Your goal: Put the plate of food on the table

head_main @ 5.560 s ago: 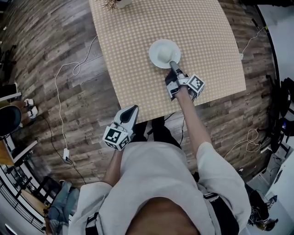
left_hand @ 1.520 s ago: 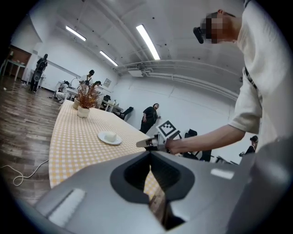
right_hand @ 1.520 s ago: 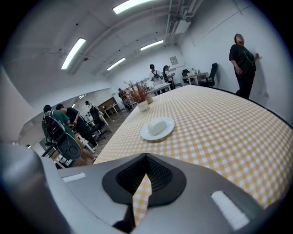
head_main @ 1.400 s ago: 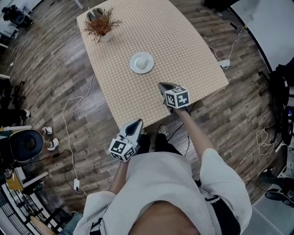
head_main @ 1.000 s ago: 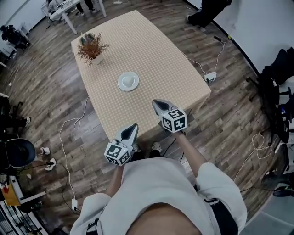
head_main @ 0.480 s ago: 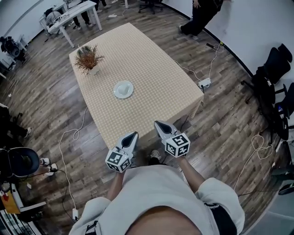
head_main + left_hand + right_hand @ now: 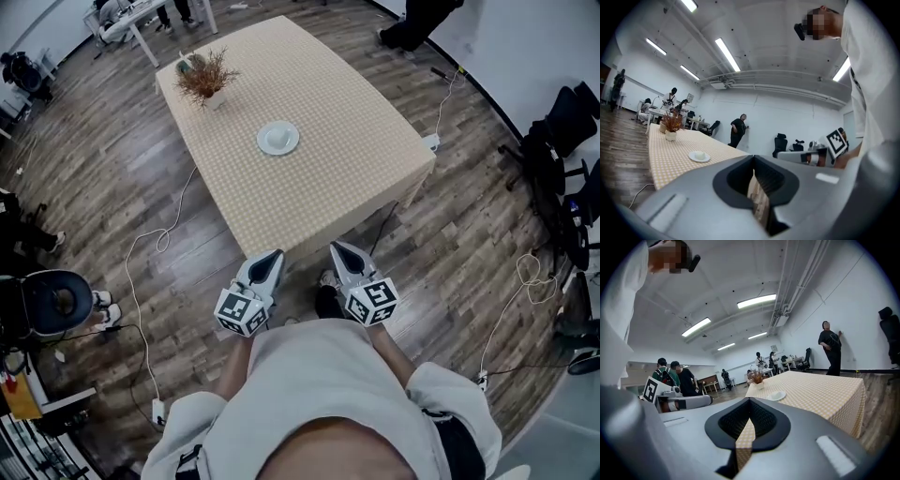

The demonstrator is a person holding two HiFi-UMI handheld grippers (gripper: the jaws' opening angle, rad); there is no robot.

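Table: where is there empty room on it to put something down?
Most of the table is bare. The biggest free patch runs from the plate to the near edge. The right side, from the plate to the right edge, is free too. It is crowded only at the far left corner, around the dried plant.

Plate [image 7: 278,139] on table's [image 7: 330,94] middle, potted plant [image 7: 208,73] behind it at far end
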